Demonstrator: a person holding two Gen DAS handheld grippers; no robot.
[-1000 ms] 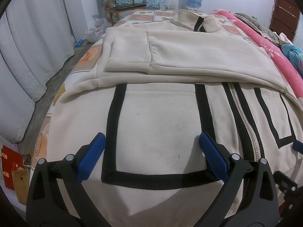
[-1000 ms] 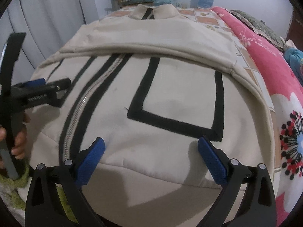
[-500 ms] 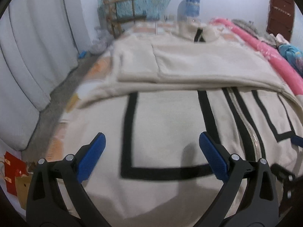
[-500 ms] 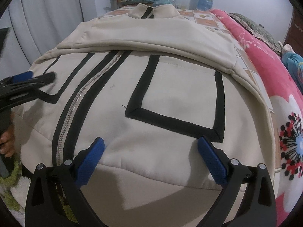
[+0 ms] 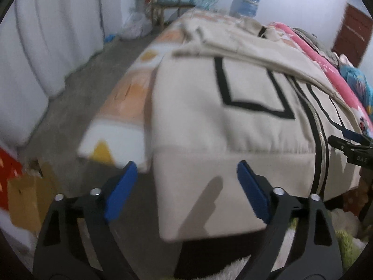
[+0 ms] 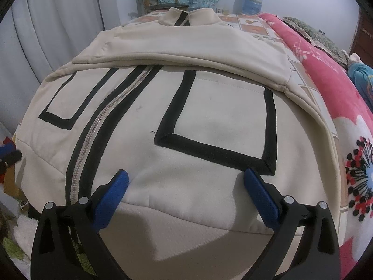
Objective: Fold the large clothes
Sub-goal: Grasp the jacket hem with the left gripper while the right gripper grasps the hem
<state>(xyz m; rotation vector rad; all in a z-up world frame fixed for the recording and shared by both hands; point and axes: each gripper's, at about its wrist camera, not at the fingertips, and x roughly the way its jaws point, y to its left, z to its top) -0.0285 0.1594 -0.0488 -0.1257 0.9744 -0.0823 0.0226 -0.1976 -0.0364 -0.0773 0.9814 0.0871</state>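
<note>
- A cream jacket (image 6: 209, 121) with black trim and a metal zipper (image 6: 102, 126) lay front-up across a bed (image 5: 130, 98), its collar toward the far wall and its hem hanging at the near edge.
- Both sleeves (image 6: 186, 46) already lay folded across the chest, a sign the first folds were done; the body itself remained at full length, not yet doubled over.
- The left claw (image 5: 184, 191) sat at the jacket's lower left corner (image 5: 167, 200), its blue pads on either side of the hem edge; the jaws were closing, with cloth between them but no pinch yet visible.
- The right claw (image 6: 186, 198) hovered wide over the hem on the right-hand side, below the black-outlined pocket (image 6: 223, 126), gripping nothing.
- Judging by the layout, what was left was taking hold of both hem corners and carrying the bottom half up toward the collar.
- A pink flowered blanket (image 6: 338, 98) lay alongside.
</note>
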